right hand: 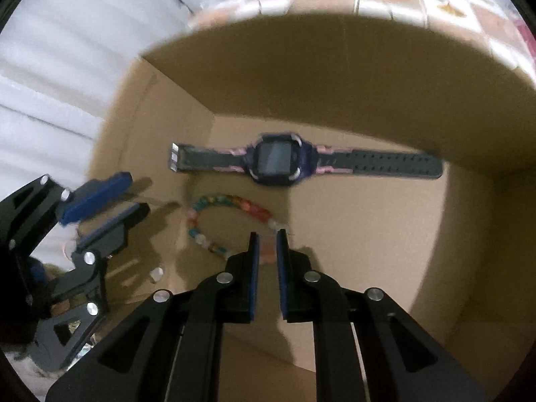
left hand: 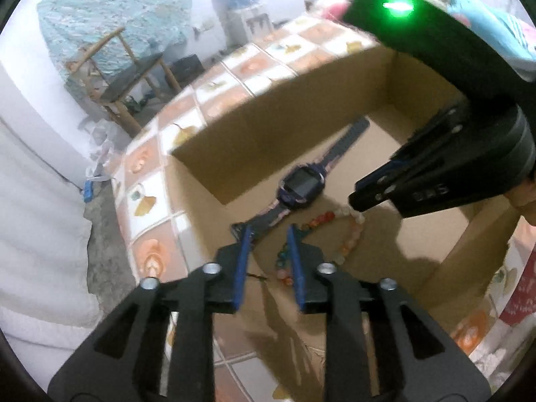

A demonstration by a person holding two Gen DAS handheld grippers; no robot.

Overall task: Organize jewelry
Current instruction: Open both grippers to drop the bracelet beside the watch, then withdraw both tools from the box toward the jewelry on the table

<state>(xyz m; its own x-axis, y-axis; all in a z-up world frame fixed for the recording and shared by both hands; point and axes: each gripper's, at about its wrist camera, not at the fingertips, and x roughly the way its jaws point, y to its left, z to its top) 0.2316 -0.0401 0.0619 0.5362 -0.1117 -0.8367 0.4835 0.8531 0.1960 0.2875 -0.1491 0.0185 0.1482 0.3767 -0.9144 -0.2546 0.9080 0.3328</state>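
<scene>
An open cardboard box (left hand: 261,124) (right hand: 335,77) stands on a tiled table. Inside lie a dark smartwatch with pink trim (left hand: 299,186) (right hand: 274,159) and a multicoloured bead bracelet (left hand: 351,234) (right hand: 231,201). My left gripper (left hand: 268,231) (right hand: 110,197) is open and empty, hovering over the box's near edge beside the bracelet. My right gripper (right hand: 267,232) (left hand: 355,197) is inside the box, its fingers slightly apart right over the bracelet's beads; no bead is visibly clamped between them.
The tiled table top (left hand: 147,174) extends to the left of the box. A wooden chair (left hand: 117,77) and a water dispenser (left hand: 238,6) stand beyond the table. White cloth (right hand: 50,83) lies beside the box.
</scene>
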